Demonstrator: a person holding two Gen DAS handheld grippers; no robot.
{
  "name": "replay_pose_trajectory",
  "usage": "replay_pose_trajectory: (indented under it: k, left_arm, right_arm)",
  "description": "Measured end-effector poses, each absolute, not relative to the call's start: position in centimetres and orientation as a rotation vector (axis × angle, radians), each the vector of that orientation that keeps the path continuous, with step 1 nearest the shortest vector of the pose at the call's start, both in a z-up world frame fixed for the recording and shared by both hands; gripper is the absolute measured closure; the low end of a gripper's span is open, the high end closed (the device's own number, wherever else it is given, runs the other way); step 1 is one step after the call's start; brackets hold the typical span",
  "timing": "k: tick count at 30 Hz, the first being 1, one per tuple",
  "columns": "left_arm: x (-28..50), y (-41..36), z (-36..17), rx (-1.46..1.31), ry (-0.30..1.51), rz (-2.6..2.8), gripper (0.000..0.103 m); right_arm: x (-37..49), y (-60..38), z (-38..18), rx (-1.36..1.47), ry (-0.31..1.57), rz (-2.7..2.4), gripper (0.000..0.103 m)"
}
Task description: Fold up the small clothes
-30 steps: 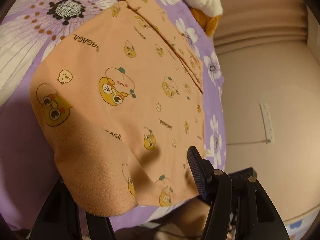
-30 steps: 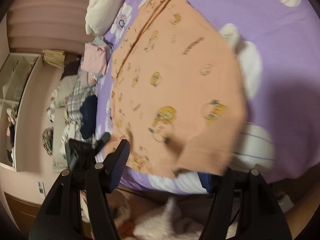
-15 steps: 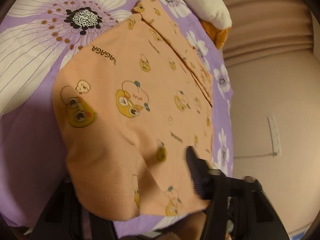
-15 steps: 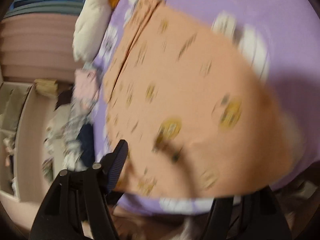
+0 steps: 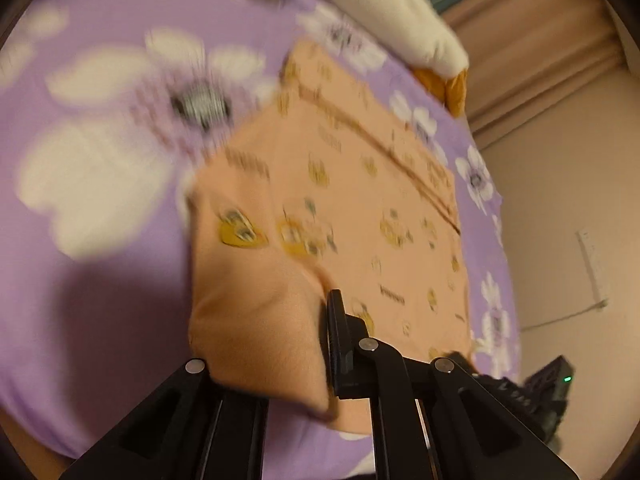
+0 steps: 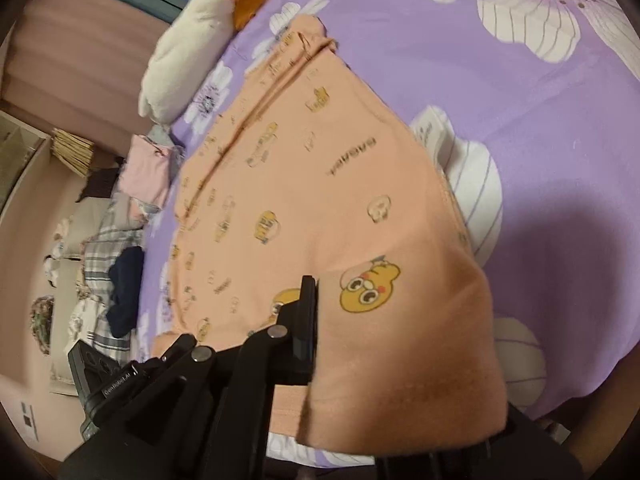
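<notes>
1. The shirt (image 6: 304,184) is lying flat on the purple bedsheet (image 6: 460,40), collar toward the pillow (image 6: 184,52).
2. The left gripper (image 5: 324,340) and right gripper (image 6: 316,320) are clamping its near hem.
3. Next, probably carrying the hem toward the collar, keeping both corners level.

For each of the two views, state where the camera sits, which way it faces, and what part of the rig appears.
Left wrist: on the left tongs, looking down along the fingers at the orange garment on the purple bedsheet; tongs shut on its near edge.
Right wrist: on the right tongs, angled down at the same garment; tongs shut on it.
Shared: garment, bedsheet, white plush toy.
</notes>
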State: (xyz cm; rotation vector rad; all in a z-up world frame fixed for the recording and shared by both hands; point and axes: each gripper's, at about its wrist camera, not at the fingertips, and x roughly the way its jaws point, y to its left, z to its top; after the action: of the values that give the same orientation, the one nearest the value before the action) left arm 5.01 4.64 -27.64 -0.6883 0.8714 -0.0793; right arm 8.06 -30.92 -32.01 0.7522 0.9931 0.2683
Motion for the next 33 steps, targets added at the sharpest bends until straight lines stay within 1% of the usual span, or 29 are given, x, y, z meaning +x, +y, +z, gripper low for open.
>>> replay_pose_trajectory:
  k: [1,2,5,7,9,11,14,17,22,24,26,29,33]
  left_arm:
    - [4.8,4.7,-27.1,-0.665,0.849,-0.076,0.099]
    - [4.7,4.8,-26.7,-0.647,0.830,-0.084,0.099]
    - [5.9,4.8,-27.9,-0.663,0.882,-0.098,0.101]
    - [6.5,4.8,-29.7,-0.687,0.936,-0.040,0.101]
    - [6.3,5.0,-30.5,-0.723,0.930,-0.042,0.101]
    - [5.9,5.1,-30.1,-0.720,0.929,-0.045,0.101]
    - [5.4,4.7,-28.5,-0.618,0.915,0.013,0.101]
    - [5.0,4.0,-26.1,-0.537,0.829,0.005,0.101]
    - [7.2,3.8,-21.5,-0.555,0.726,-0.035,0.101]
    - [8.1,4.0,-19.3,-0.559,0.652,-0.044,0.101]
    - [9.6,4.1,-17.4,-0.545,0.603,-0.059,0.101]
    - [12.4,4.6,-15.9,-0.563,0.557,-0.058,0.101]
    - [18.3,5.6,-15.5,-0.549,0.562,-0.032,0.101]
  right_arm:
    - [8.0,-30.9,-31.8,0.755,0.983,0.265,0.099]
    - [7.9,-30.8,-31.7,0.755,0.976,0.263,0.099]
    - [8.1,-29.5,-31.5,0.732,0.975,0.263,0.099]
    - [8.6,-28.8,-31.8,0.725,1.006,0.259,0.099]
    - [8.6,-28.6,-32.0,0.724,1.007,0.265,0.099]
    - [8.2,-28.8,-31.9,0.712,1.004,0.268,0.099]
    - [7.9,-29.6,-31.8,0.735,0.989,0.270,0.099]
    - [8.0,-30.0,-31.2,0.794,0.964,0.301,0.099]
    - [9.8,-29.8,-27.1,0.774,0.886,0.328,0.099]
    - [10.9,-29.8,-25.1,0.785,0.848,0.363,0.099]
    - [12.3,-29.9,-22.6,0.784,0.797,0.389,0.099]
    - [14.9,-29.4,-19.1,0.707,0.735,0.372,0.099]
    - [19.7,-29.3,-17.8,0.694,0.721,0.394,0.099]
